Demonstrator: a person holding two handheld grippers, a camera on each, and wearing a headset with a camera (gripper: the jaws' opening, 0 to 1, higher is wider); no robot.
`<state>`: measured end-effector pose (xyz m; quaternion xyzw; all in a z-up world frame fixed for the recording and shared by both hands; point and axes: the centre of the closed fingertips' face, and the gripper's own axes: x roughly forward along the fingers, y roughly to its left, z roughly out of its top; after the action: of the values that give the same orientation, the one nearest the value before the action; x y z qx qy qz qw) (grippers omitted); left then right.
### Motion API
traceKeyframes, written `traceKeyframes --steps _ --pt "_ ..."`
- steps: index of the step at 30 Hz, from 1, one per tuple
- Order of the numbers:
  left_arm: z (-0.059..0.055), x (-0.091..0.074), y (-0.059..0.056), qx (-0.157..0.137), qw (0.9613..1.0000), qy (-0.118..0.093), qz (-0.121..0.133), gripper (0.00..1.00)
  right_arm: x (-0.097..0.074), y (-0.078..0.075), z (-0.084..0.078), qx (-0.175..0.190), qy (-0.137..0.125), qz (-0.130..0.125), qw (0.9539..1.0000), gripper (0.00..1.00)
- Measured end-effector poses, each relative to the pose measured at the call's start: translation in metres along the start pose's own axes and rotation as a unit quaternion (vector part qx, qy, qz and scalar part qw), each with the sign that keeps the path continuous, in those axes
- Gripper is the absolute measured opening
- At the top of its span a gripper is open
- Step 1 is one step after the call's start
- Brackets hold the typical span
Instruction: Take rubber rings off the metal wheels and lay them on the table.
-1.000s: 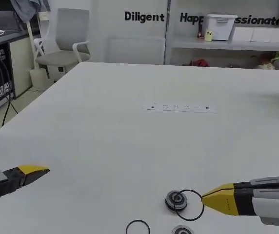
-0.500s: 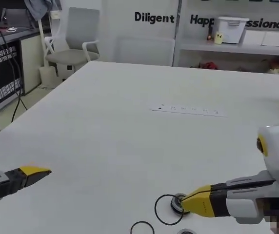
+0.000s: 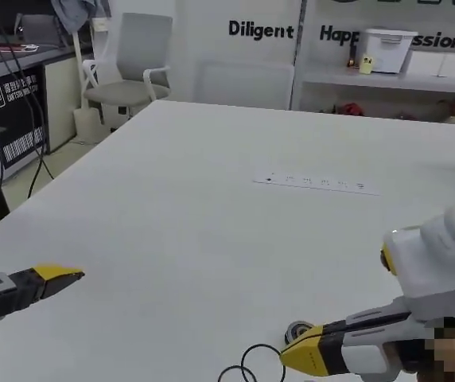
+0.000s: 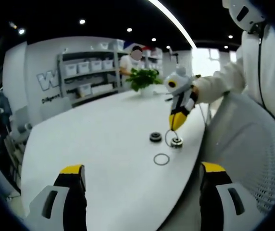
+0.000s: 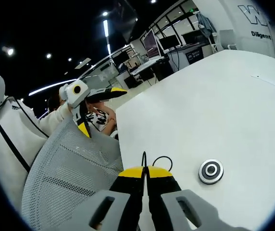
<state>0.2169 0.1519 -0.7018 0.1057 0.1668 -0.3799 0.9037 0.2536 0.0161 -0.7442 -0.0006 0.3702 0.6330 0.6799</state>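
My right gripper (image 3: 287, 358) is low at the table's near edge, shut on a thin black rubber ring (image 3: 261, 360) that hangs clear of the metal wheel (image 3: 297, 330) just behind it. In the right gripper view the shut gripper (image 5: 145, 171) pinches the ring (image 5: 144, 158) edge-on, with the wheel (image 5: 210, 171) to its right. A second ring (image 3: 231, 372) lies flat beside the held one. The left gripper (image 3: 56, 275) hovers far to the left, open and empty. The left gripper view has its gripper (image 4: 142, 171) spread wide, facing two wheels (image 4: 155, 136) (image 4: 176, 141) and the loose ring (image 4: 161, 159).
The white table (image 3: 211, 207) stretches wide ahead, with a flush power strip (image 3: 315, 183) in its middle. A grey office chair (image 3: 128, 72) stands at the far left corner, and shelves with bins (image 3: 386, 52) line the back wall. A potted plant (image 4: 144, 79) sits at the table's end.
The right gripper has drawn the rubber ring off the wheel, leftward and toward the near edge. The left gripper has held its place; the head camera has shifted.
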Motion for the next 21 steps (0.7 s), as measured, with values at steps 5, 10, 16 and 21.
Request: traceKeyframes --steps 5,10,16,21 --pt "0.000 -0.001 0.001 0.001 1.0000 0.000 0.002 1.00 0.007 -0.009 -0.007 0.008 0.011 -0.003 0.9999 0.00" --pt "-0.003 -0.002 0.001 -0.001 1.0000 0.003 0.003 1.00 0.014 -0.015 -0.013 0.015 0.021 -0.007 0.9996 0.00" --pt "-0.002 -0.004 0.001 -0.002 1.0000 0.002 0.007 1.00 0.020 -0.023 -0.023 0.021 0.035 -0.017 0.9990 0.00" --pt "-0.003 -0.006 0.002 -0.003 0.9999 0.003 0.009 1.00 0.021 -0.028 -0.026 0.025 0.040 -0.025 0.9986 0.00"
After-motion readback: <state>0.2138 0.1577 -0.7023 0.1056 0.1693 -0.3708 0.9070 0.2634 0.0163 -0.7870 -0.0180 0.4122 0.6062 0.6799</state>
